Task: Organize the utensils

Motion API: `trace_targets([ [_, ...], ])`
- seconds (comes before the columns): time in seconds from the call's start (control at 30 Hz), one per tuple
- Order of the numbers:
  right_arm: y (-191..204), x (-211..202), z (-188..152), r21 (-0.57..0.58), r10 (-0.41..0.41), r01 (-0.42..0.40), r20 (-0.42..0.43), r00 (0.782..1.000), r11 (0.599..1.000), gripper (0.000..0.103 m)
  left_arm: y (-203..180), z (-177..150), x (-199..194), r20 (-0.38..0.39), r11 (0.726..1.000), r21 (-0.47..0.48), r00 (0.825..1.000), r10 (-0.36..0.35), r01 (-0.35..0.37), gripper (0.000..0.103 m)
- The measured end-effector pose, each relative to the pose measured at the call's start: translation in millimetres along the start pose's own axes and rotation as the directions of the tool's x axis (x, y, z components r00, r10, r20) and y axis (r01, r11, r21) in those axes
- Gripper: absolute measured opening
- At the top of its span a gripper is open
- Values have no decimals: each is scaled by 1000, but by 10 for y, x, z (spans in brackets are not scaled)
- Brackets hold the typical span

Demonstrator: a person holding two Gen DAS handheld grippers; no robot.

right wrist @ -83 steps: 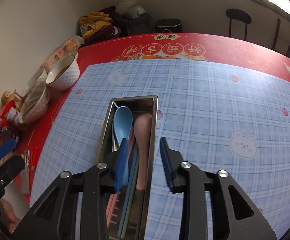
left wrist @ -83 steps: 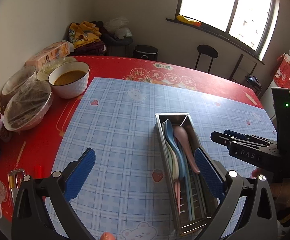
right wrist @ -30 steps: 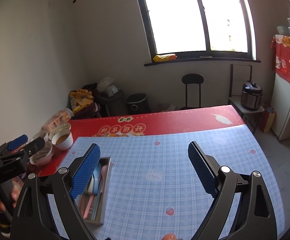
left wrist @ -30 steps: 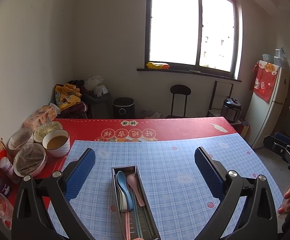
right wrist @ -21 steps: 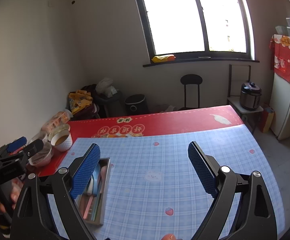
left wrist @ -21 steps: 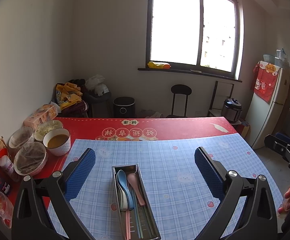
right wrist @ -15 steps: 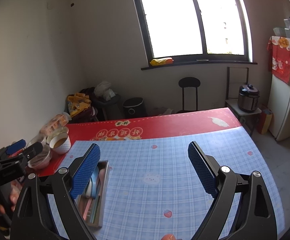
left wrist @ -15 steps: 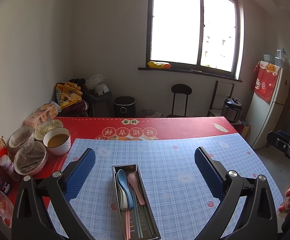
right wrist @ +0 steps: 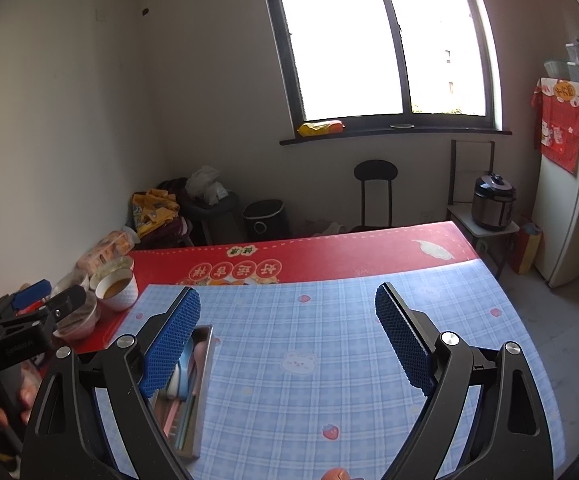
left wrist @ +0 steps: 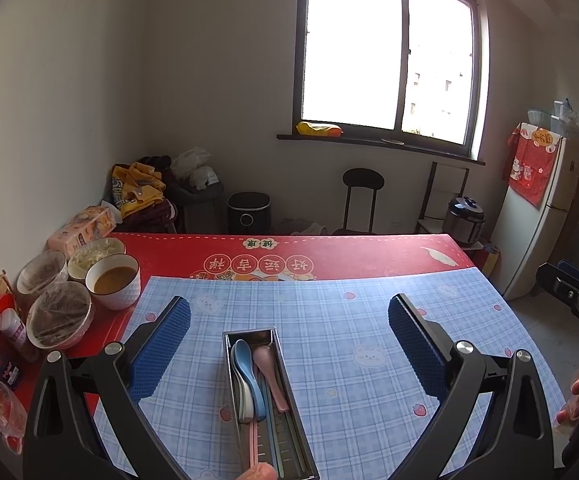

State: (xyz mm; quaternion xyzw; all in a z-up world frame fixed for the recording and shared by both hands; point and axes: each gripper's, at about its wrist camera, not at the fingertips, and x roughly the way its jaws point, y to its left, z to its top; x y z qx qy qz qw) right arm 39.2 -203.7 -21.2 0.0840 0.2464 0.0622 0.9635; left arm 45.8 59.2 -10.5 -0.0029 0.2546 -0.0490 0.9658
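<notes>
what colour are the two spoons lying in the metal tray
One spoon is light blue, the other pink; clearest in the left wrist view of the metal tray.

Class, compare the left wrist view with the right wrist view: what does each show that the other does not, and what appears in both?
Only the left wrist view shows the metal tray whole, with the blue spoon and pink spoon lying plainly inside, and the open left gripper from behind. Only the right wrist view shows the open right gripper from behind, its left finger covering part of the tray. Both share the blue checked mat, the white bowl of brown soup and the window.
</notes>
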Motion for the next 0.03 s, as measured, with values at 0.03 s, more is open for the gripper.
trace_targets([
  [0.03, 5, 0, -2, 0, -1, 1, -1, 1000, 1000, 86, 3, -2, 4, -1, 1000, -1, 1000, -1, 1, 97],
])
